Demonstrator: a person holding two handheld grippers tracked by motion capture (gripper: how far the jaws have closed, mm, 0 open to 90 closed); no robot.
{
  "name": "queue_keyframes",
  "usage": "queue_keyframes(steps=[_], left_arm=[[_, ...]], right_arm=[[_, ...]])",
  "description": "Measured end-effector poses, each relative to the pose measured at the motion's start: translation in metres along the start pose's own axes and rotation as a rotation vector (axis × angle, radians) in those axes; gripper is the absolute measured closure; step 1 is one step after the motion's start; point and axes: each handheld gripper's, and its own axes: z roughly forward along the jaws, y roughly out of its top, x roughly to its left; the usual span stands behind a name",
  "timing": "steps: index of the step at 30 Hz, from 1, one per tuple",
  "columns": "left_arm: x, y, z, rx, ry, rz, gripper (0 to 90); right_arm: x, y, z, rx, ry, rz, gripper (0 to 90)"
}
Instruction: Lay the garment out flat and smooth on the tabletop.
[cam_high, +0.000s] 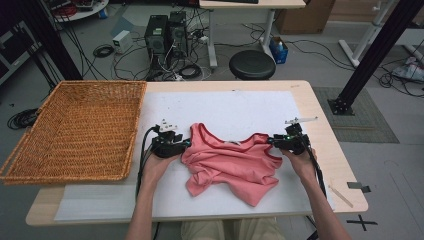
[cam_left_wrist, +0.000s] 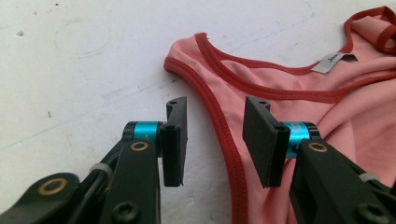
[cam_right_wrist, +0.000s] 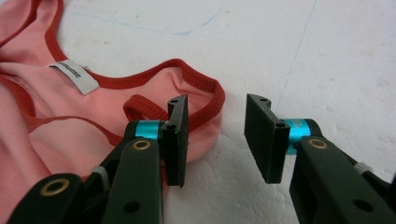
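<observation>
Forearms come in low, and both grippers sit at the pink tank top's (cam_high: 230, 162) shoulders on the white mat (cam_high: 235, 107). Left gripper (cam_left_wrist: 215, 140) stands partly open, the red-trimmed strap (cam_left_wrist: 224, 135) lying between its jaws, unpinched. Right gripper (cam_right_wrist: 217, 140) is likewise parted, strap edge (cam_right_wrist: 205, 100) just beside one jaw. Risk, I'd say: a closing jaw catches only the trim, and the crumpled hem drags. Farther left waits the wicker basket (cam_high: 75, 130).
</observation>
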Motion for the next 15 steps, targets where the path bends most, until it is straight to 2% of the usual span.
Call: queue_keyframes(steps=[4, 7, 12, 14, 15], left_arm=[[0.001, 0.000, -0.001, -0.008, 0.008, -0.006, 59.1], [0.002, 0.000, -0.002, -0.014, 0.018, -0.008, 58.3], [0.001, 0.000, -0.002, -0.021, 0.024, -0.014, 57.8], [0.001, 0.000, -0.002, -0.020, 0.025, -0.013, 57.2], [0.001, 0.001, -0.003, -0.020, 0.026, -0.013, 57.0]], right_arm=[[-0.003, 0.000, 0.000, 0.006, -0.010, 0.009, 60.7], [-0.001, 0.001, -0.002, -0.001, -0.035, -0.006, 60.2], [0.003, 0.003, -0.007, -0.031, -0.042, -0.026, 60.3], [0.004, 0.009, -0.006, 0.016, -0.041, -0.026, 58.4], [0.005, 0.013, -0.006, 0.020, -0.039, -0.033, 58.2]])
